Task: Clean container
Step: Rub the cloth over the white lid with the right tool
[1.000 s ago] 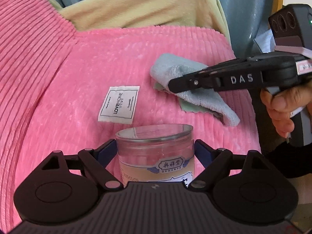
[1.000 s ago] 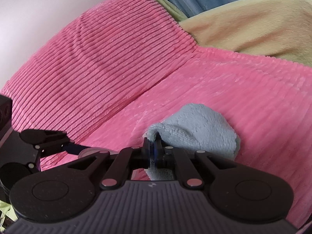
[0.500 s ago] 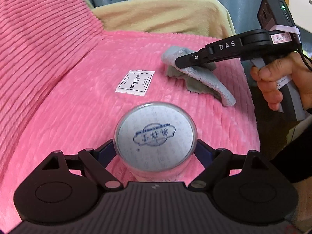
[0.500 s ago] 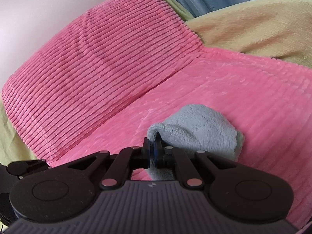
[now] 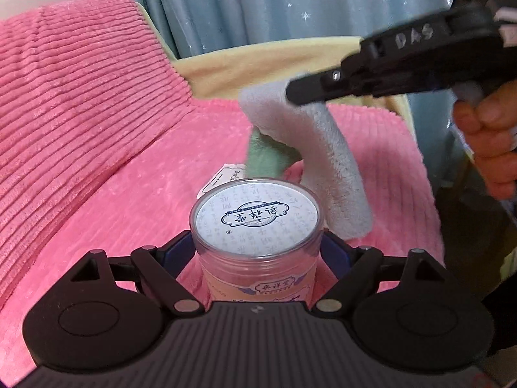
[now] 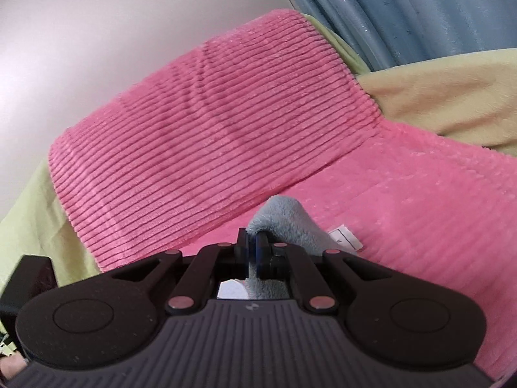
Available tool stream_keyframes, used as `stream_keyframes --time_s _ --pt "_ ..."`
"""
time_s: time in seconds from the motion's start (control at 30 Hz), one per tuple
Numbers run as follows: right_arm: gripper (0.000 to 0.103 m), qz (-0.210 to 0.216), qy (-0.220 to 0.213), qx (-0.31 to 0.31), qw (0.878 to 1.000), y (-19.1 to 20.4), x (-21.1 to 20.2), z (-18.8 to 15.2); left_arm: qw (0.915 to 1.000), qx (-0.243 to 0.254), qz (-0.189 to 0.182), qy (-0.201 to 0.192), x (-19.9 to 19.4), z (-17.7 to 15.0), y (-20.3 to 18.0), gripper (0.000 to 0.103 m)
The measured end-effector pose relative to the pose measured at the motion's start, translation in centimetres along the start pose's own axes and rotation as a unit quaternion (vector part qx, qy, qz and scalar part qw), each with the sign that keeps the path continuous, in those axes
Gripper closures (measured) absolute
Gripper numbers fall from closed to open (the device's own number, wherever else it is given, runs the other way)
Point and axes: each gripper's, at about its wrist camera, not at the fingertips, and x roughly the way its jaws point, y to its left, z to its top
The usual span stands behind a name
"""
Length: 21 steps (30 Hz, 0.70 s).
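Jaws, left: closed against the two sides of the clear container (image 5: 258, 245), my left gripper (image 5: 258, 252) holding it just under the lid, the printed lid (image 5: 257, 215) on and facing my left wrist camera, the pink cover showing behind its clear wall. Jaws, right: pressed together on a fold of the grey cloth (image 5: 310, 161), my right gripper (image 6: 252, 249) pinching it at the top so the rest hangs free. Item, cloth: grey plush on one face, a green face (image 5: 268, 155) showing behind; its lower end dangles just beside the container's right rim (whether it touches the lid I cannot tell). Item, hand (image 5: 488, 148): a person's, wrapped round the handle of the right gripper at the frame's edge. Item, white label (image 6: 345, 237): sewn on the pink ribbed cover (image 5: 129, 194), partly hidden behind the container. Farther: pink ribbed cushion (image 6: 210, 123), yellow-green blanket (image 6: 452, 97), blue starred curtain (image 5: 258, 9). Hazards, as I judge them: the container is smooth and gripped on a curved wall, so a sideways wipe with the cloth could twist it or slide it out of my left jaws; the cloth is held by one small fold, so dragging it hard over the lid's rim could pull it loose; limp cloth may brush without pressure.
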Motion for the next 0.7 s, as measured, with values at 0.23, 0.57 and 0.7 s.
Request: stream_keyframes --time_s 0.23,0.57,0.7 --pt "0.100 0.018 0.030 -0.038 0.999 0.3 0.5 0.2 0.9974 -0.061 0.012 -0.037 0.2 -1.7 0.4 0.019" --pt "0.101 0.044 0.072 -0.092 0.992 0.7 1.3 0.6 0.9938 -0.070 -0.008 -0.085 0.6 -3.4 1.8 0.019" --pt "0.100 0.052 0.079 -0.099 0.991 0.8 1.5 0.5 0.9931 -0.078 -0.013 -0.087 0.6 -3.7 1.9 0.019"
